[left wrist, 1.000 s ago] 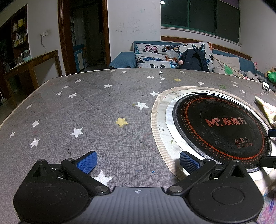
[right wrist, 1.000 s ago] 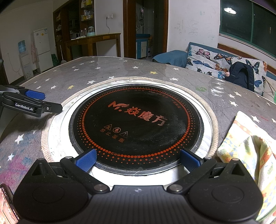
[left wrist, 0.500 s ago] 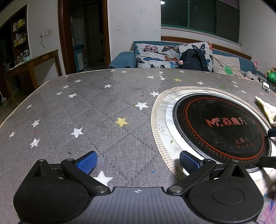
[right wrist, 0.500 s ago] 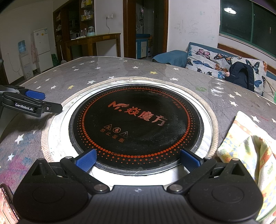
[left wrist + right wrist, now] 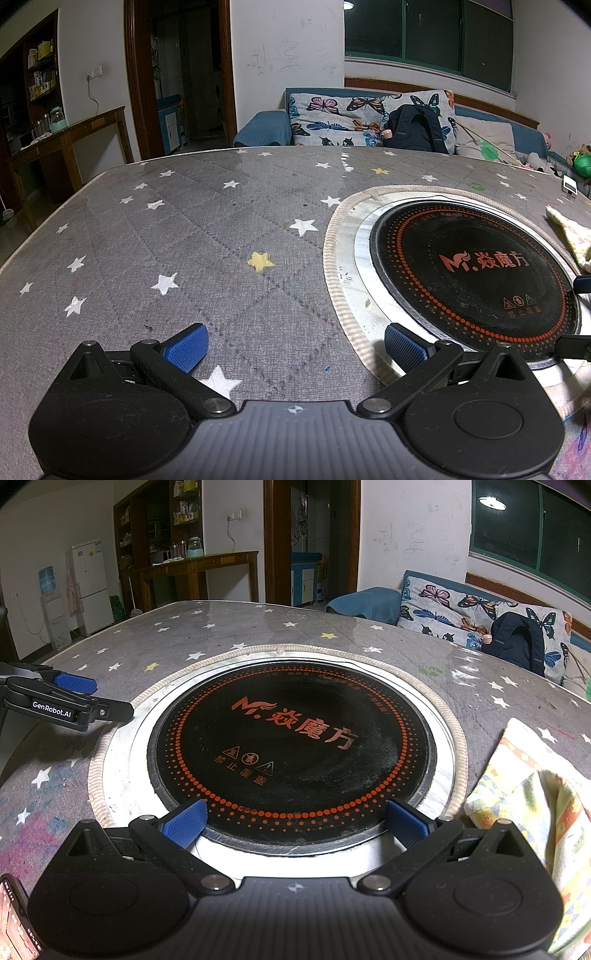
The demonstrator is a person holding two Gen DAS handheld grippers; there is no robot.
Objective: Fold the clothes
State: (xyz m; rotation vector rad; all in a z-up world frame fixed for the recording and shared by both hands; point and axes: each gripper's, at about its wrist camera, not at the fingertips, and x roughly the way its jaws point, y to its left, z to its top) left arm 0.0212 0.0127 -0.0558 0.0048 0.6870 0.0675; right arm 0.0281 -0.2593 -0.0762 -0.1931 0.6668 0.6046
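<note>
A crumpled yellow patterned garment (image 5: pixel 539 805) lies on the grey starred table at the right of the right wrist view; its corner shows at the far right of the left wrist view (image 5: pixel 572 234). My right gripper (image 5: pixel 295 821) is open and empty, low over the near rim of the black induction hob (image 5: pixel 291 746), with the garment just right of its right finger. My left gripper (image 5: pixel 295 347) is open and empty over the table cover, left of the hob (image 5: pixel 469 277). It also shows at the left of the right wrist view (image 5: pixel 79 698).
The round grey table (image 5: pixel 184 251) has a rope-trimmed metal ring around the hob. A phone (image 5: pixel 14 926) lies at the near left corner. A sofa with butterfly cushions and a black backpack (image 5: pixel 417 127) stands behind the table. A wooden side table (image 5: pixel 199 568) stands by the doorway.
</note>
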